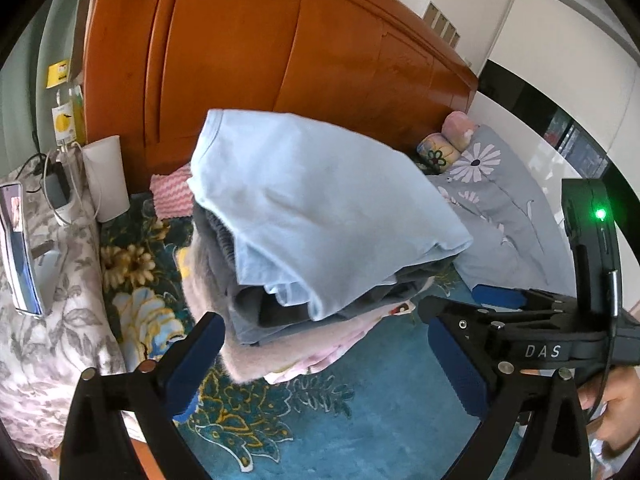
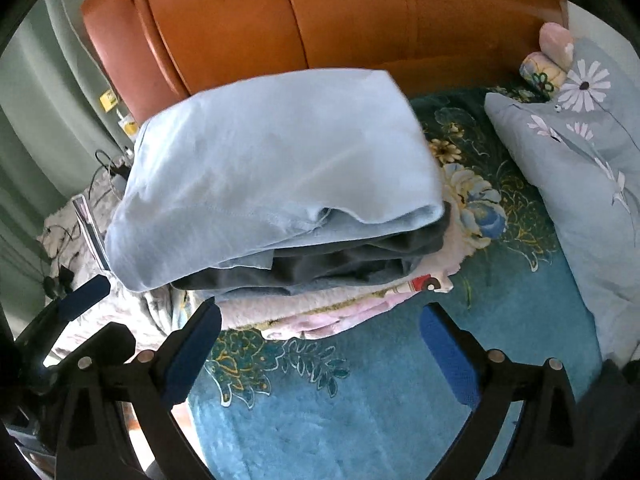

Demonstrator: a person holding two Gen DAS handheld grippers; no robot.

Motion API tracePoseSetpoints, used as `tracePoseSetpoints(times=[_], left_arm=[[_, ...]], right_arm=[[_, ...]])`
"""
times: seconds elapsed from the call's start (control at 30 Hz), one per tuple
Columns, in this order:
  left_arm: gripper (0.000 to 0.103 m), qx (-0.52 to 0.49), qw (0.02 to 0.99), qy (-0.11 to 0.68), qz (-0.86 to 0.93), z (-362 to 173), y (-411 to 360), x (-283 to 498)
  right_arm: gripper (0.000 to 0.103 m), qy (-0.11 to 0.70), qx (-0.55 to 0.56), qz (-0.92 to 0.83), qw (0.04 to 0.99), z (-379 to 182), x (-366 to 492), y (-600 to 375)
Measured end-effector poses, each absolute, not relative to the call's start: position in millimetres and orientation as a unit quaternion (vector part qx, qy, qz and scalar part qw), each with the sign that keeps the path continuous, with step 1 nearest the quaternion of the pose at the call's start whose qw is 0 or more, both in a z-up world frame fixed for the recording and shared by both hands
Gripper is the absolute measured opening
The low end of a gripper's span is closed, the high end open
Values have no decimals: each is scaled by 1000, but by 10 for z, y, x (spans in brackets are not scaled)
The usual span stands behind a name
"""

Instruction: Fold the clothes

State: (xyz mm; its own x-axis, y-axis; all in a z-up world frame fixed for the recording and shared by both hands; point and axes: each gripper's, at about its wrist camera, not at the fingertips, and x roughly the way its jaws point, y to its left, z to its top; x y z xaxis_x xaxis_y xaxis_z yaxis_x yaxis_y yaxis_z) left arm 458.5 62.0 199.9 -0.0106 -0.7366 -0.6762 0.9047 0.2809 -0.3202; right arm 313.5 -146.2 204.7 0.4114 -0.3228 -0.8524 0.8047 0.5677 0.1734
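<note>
Left tongs (image 1: 324, 354) and right tongs (image 2: 320, 344): both gaping, holding nothing, just short of the stack. Light blue garment (image 2: 276, 160): folded, topmost on the stack of folded clothes (image 2: 340, 280), on the bed (image 2: 360, 400). Advice: any squaring-up should press gently to avoid toppling layers.

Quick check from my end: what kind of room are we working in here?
Most likely a bedroom. The stack of folded clothes sits on a bed covered by a teal floral blanket, backed by an orange-brown wooden headboard, with a grey daisy-print pillow alongside. Both grippers hover open, holding nothing.
</note>
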Motion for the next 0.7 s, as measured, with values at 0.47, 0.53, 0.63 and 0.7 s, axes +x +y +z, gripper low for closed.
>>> tracePoseSetpoints(times=[0.47,0.53,0.63,0.7], left_arm=[[103,110,681,414,-594,1685,517,4739],[103,109,680,417,-593,1653,500,4755],[103,108,679,421,-592,1607,475,4777],[103,107,677,424,-592,1578,460,4793]], right_arm=[[100,440,293,-361,768,1793,3370,-1546],[100,444,294,-361,765,1763,3388,-1561],[100,451,294,-361,761,1717,3416,-1583],[100,454,295,-360,760,1697,3430,-1588]])
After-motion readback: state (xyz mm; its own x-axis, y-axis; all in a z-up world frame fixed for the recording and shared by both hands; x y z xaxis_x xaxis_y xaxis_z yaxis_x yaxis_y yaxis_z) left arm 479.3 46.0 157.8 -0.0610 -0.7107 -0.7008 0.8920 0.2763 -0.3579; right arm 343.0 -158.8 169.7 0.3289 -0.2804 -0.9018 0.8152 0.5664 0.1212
